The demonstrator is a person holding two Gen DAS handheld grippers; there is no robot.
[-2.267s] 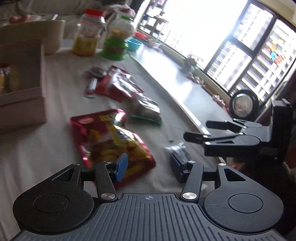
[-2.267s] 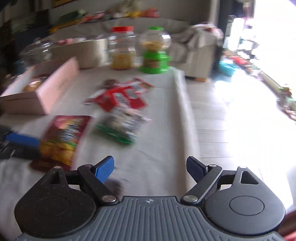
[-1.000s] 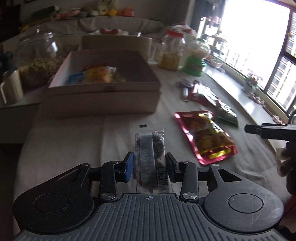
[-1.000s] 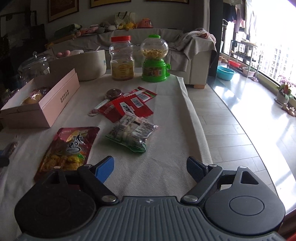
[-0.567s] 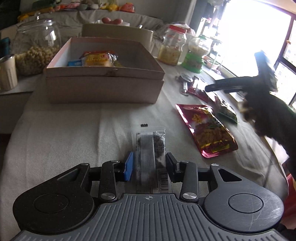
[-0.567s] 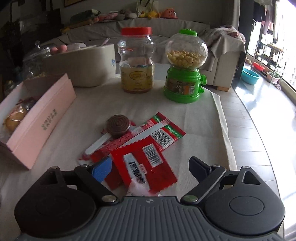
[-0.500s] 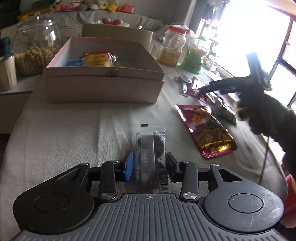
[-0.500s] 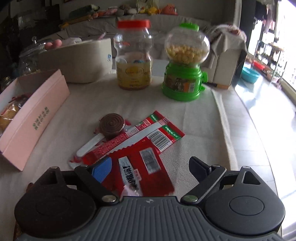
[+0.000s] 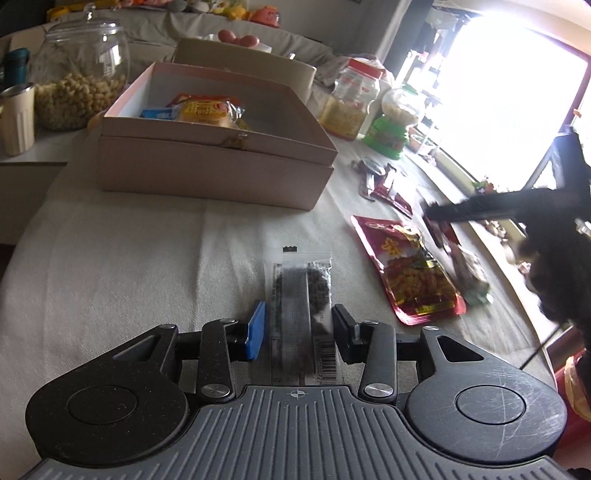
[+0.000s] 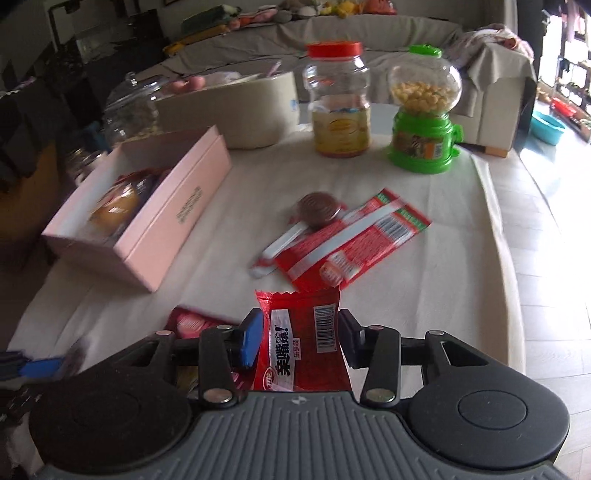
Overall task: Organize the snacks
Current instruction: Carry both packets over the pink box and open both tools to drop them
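While the right gripper [image 10: 297,338], jaws just closed, clamps the red packet [image 10: 303,345] above the cloth, the left gripper [image 9: 297,326] seems to grip the dark sachet [image 9: 301,295], though contact is unclear. Next, both go into the pink box [image 10: 162,229].

A grey sofa [image 10: 388,33] strewn with soft toys [image 10: 332,7] runs along the far wall. A crumpled pale blanket [image 10: 495,40] lies over its arm. On the shiny floor near the bright window [image 9: 517,92] sits a turquoise plastic basin [image 10: 548,127]. A cream mug [image 9: 16,118] stands on a side ledge.
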